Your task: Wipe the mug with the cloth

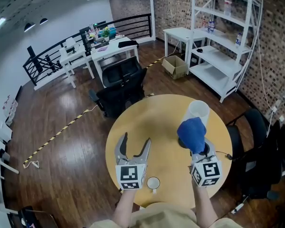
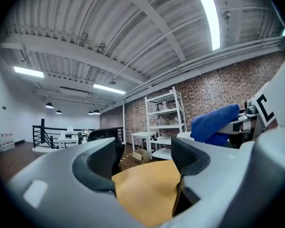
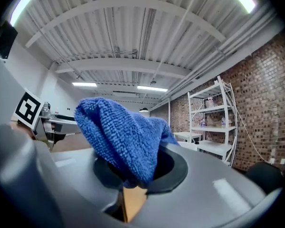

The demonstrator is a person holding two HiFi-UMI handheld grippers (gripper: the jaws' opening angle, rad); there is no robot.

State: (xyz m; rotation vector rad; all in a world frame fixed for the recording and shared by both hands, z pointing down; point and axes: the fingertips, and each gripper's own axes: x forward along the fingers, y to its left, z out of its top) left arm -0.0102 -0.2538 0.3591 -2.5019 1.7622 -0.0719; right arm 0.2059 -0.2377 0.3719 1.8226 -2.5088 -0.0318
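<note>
A small white mug (image 1: pixel 153 183) stands on the round yellow table (image 1: pixel 157 118) near its front edge, between my two hands and below both grippers. My left gripper (image 1: pixel 136 139) is held level above the table, its jaws wide open with nothing between them (image 2: pixel 145 161). My right gripper (image 1: pixel 196 145) is shut on a bunched blue cloth (image 1: pixel 192 133), which bulges up out of the jaws (image 3: pixel 124 136). In the left gripper view the blue cloth (image 2: pixel 213 122) shows at the right. Neither gripper touches the mug.
A tall white cylindrical container (image 1: pixel 198 112) stands on the table's far right part. Black office chairs (image 1: pixel 119 91) stand behind the table, and another (image 1: pixel 254 127) at its right. A white shelf unit (image 1: pixel 223 37), a cardboard box (image 1: pixel 175 65) and white desks (image 1: pixel 115 49) lie farther off.
</note>
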